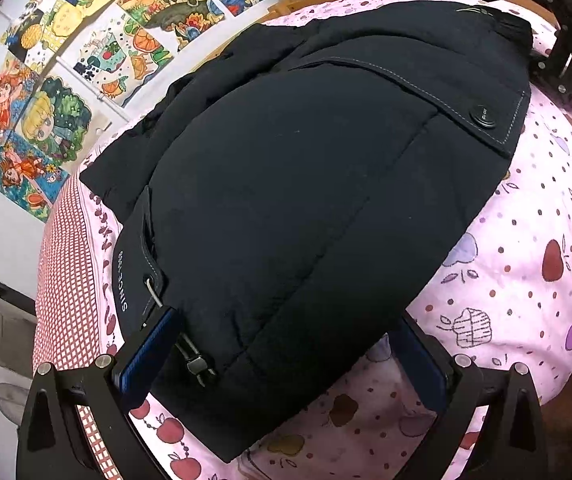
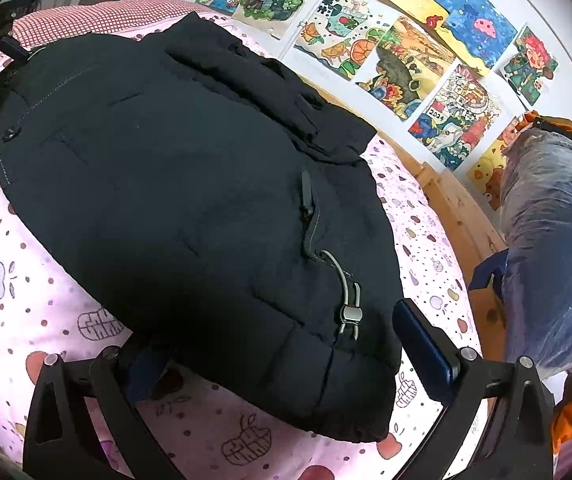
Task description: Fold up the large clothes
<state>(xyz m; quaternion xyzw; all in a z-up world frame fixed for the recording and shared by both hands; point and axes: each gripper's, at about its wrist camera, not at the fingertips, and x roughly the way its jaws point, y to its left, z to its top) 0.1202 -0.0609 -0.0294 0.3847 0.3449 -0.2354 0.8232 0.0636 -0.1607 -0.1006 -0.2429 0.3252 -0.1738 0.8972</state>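
Pink fruit-print bedding point(image 1: 526, 240) carries a folded dark jacket point(image 1: 306, 200), both hand-held grippers point(image 1: 286, 360) point(image 2: 278, 344) apparently spread wide around its hem.

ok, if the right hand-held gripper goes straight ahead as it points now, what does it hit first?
Likely the dark puffer jacket: its hem already lies between the open fingers of the right hand-held gripper, though the height gap is unclear.
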